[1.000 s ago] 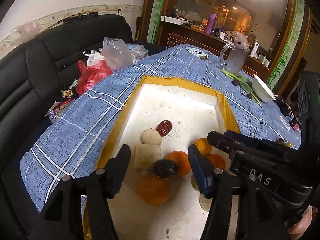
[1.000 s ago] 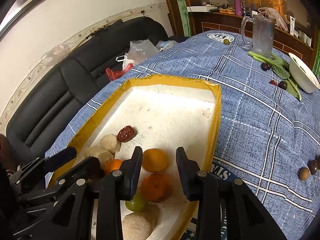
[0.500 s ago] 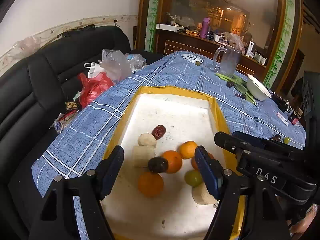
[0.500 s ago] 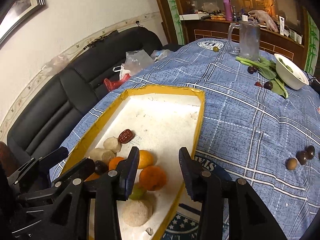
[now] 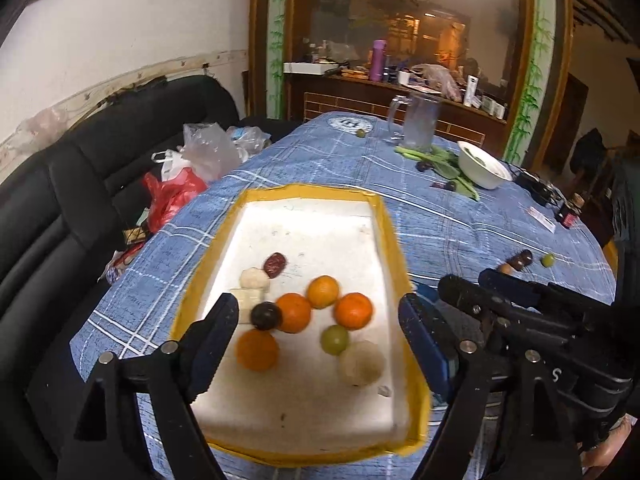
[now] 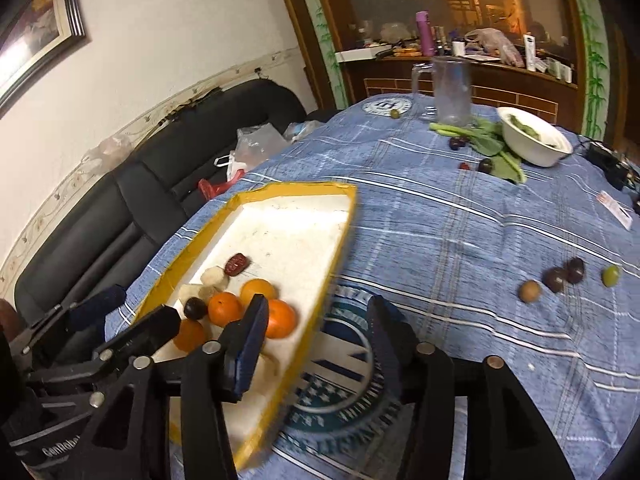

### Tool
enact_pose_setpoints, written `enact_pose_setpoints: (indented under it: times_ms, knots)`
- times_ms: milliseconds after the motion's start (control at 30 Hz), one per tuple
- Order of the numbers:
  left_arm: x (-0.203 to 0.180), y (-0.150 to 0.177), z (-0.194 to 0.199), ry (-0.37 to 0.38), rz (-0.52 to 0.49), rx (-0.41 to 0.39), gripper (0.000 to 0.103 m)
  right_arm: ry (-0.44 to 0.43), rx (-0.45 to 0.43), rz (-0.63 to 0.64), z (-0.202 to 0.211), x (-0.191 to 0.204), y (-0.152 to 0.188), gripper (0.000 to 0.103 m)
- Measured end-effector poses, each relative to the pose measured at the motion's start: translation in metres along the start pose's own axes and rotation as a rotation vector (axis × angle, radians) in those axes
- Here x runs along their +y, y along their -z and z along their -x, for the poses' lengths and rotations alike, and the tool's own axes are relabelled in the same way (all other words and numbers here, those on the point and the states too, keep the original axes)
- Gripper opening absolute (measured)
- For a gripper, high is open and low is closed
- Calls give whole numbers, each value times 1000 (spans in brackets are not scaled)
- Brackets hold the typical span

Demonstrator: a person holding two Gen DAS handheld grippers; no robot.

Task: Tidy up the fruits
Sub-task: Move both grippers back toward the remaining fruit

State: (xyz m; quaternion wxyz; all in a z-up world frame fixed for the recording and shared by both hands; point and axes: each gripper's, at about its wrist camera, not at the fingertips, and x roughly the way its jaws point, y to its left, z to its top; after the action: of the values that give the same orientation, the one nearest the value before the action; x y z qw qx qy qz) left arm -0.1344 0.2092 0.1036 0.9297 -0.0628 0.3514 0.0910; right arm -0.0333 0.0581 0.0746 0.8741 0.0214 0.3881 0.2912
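Both your left gripper [image 5: 316,336] and right gripper [image 6: 316,340] hang wide and empty; fruit sits bunched at the tray's [image 5: 390,236] near end, strays [image 6: 556,278] toward the table's right edge, so a careless reach could roll them off.

Fruits [image 5: 293,312] in tray [image 5: 394,236]; bowl [image 5: 482,168] behind, right.

Oranges [image 5: 293,312], green fruit [image 5: 334,339], dark plum [image 5: 265,315] clustered in yellow-rimmed foam tray [image 5: 394,248] ahead of left tongs [image 5: 316,336]; four small fruits [image 6: 556,279] loose on counter, right.
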Motion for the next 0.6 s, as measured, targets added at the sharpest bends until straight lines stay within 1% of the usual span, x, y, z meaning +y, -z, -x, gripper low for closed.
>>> enact_pose_setpoints:
  times_ms: [100, 167, 233, 300, 400, 500, 600]
  knots:
    - [-11, 0, 4, 16, -33, -1, 85, 32, -4, 8, 15, -18, 13, 57]
    - [-19, -1, 4, 25, -63, -1, 86, 74, -2, 9, 25, -33, 22, 57]
    - [-28, -3, 2, 33, -84, 5, 87, 121, -1, -14, 39, -57, 31, 57]
    - [-37, -4, -2, 50, -96, 15, 87, 161, -5, -64, 53, -85, 37, 57]
    - [-57, -6, -6, 101, -125, 33, 87, 224, -19, -153, 75, -130, 43, 56]
    - [-81, -6, -12, 160, -160, 60, 86, 259, -36, -222, 89, -160, 45, 56]
    - [-98, -6, -18, 177, -182, 73, 86, 273, -55, -271, 98, -184, 44, 56]
